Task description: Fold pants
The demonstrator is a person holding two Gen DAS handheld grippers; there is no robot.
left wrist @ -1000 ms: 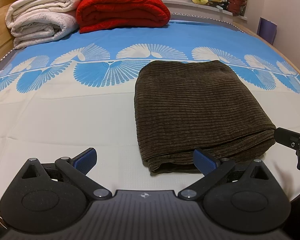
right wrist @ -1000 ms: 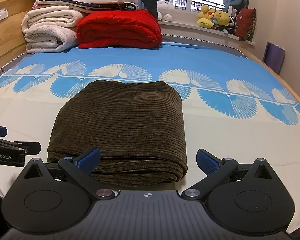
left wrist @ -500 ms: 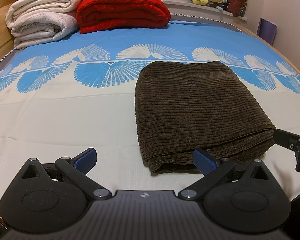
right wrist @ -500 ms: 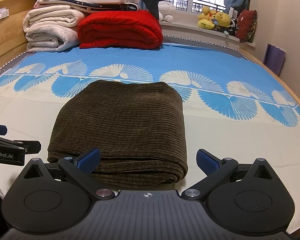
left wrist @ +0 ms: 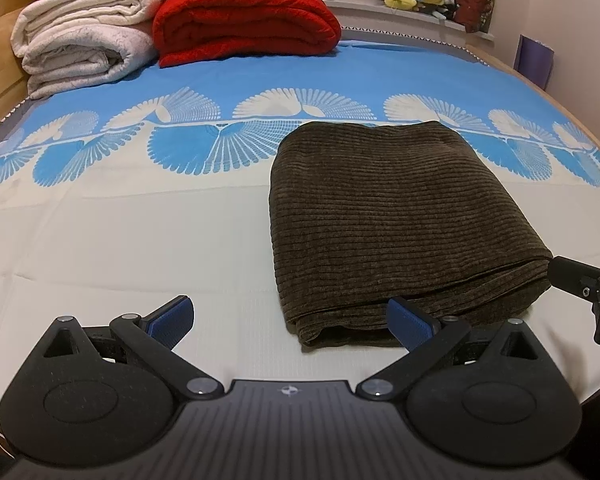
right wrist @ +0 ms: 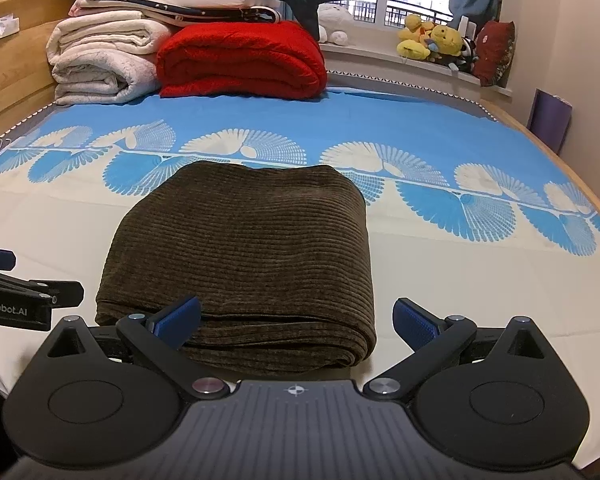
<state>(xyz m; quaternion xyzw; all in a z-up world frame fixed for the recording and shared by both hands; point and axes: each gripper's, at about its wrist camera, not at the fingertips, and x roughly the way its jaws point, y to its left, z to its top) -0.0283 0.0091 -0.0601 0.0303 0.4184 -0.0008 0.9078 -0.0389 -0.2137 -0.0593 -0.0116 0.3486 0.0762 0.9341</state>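
Dark brown corduroy pants (left wrist: 396, 216) lie folded into a thick rectangle on the bed, also seen in the right wrist view as the pants (right wrist: 244, 256). My left gripper (left wrist: 290, 322) is open near the bundle's front left corner, its right pad just before the front edge. My right gripper (right wrist: 296, 320) is open at the bundle's front right corner, nothing held between its pads. The right gripper's tip (left wrist: 588, 284) shows at the left view's right edge, and the left gripper's body (right wrist: 16, 300) at the right view's left edge.
The bed sheet (left wrist: 100, 232) is cream in front and blue with fan prints behind. Folded white blankets (left wrist: 80, 48) and a red blanket (left wrist: 244, 20) are stacked at the headboard end. Plush toys (right wrist: 432, 40) sit on the windowsill. A wooden bed frame (right wrist: 16, 60) runs along the left.
Both grippers have drifted very slightly, and the pants lie as before. Nothing was gripped or released.
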